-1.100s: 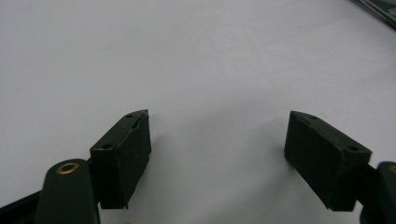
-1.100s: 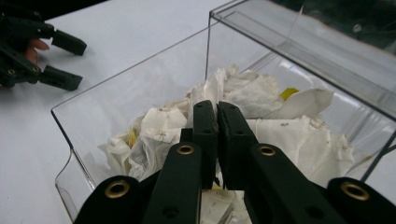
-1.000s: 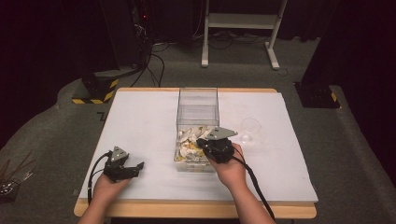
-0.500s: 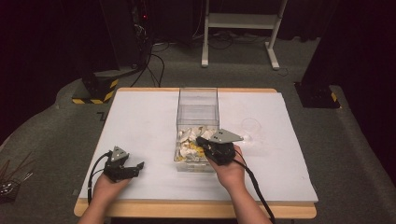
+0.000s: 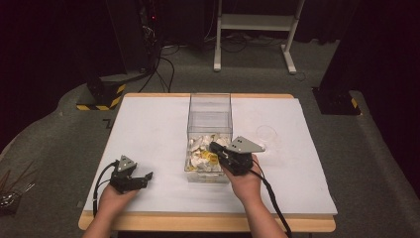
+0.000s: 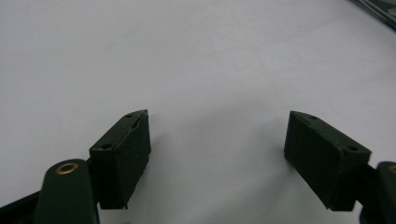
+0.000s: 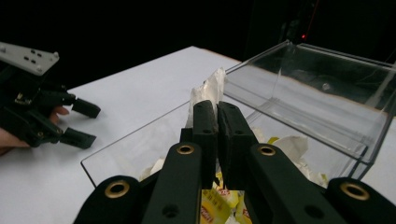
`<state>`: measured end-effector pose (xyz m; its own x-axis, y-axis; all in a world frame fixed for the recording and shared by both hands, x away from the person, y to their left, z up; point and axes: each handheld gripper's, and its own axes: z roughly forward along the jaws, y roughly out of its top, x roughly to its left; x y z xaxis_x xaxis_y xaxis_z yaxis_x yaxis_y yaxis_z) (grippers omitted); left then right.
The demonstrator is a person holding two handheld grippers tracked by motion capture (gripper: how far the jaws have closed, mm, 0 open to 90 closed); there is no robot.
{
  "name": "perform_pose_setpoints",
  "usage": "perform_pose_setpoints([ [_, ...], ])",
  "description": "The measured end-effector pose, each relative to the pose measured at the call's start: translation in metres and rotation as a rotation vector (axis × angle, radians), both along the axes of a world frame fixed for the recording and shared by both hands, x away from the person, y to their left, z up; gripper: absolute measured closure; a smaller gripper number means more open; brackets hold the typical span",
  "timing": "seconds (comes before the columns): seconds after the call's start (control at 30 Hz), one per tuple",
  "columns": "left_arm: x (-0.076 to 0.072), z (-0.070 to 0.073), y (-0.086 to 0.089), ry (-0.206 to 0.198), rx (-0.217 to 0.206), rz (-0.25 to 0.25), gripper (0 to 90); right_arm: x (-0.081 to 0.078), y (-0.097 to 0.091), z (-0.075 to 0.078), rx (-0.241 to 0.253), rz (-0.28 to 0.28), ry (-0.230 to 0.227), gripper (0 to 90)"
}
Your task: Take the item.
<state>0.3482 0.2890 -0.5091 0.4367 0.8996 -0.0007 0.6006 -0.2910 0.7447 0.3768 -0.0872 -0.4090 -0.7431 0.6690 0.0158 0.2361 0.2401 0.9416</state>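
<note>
A clear plastic box (image 5: 210,99) stands mid-table, its near end heaped with white and yellow packets (image 5: 202,156). My right gripper (image 5: 214,147) hovers over that near end. In the right gripper view its jaws (image 7: 216,109) are shut on a crumpled white packet (image 7: 208,89) that sticks up above the box's rim (image 7: 261,56), with yellow packets (image 7: 218,201) below. My left gripper (image 5: 147,178) rests on the white tabletop at the front left, away from the box. Its jaws (image 6: 217,149) stand wide open with nothing between them, as the right gripper view (image 7: 88,124) also shows.
A white sheet (image 5: 148,129) covers the wooden table. A small clear round cup (image 5: 266,133) sits right of the box. Beyond the table are black equipment with cables (image 5: 148,29), a white stand (image 5: 257,29) and a yellow-striped base (image 5: 101,96).
The right gripper has shifted and turned slightly over the near end of the box, still holding the white packet. The left gripper has stayed put.
</note>
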Motion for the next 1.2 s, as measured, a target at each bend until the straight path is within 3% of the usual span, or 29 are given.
perform_pose_setpoints([
  [0.37, 0.000, 0.000, 0.000, -0.002, 0.001, 0.001, 22.8, -0.006, -0.012, 0.012, 0.075, -0.022, -0.070, 86.7],
  [0.57, 0.000, 0.000, 0.000, -0.001, 0.001, 0.001, 22.8, -0.007, -0.017, 0.016, 0.098, -0.026, -0.075, 86.7],
  [1.2, 0.000, 0.000, 0.000, -0.001, 0.001, 0.001, 22.8, -0.012, -0.032, 0.029, 0.123, -0.054, -0.122, 86.7],
])
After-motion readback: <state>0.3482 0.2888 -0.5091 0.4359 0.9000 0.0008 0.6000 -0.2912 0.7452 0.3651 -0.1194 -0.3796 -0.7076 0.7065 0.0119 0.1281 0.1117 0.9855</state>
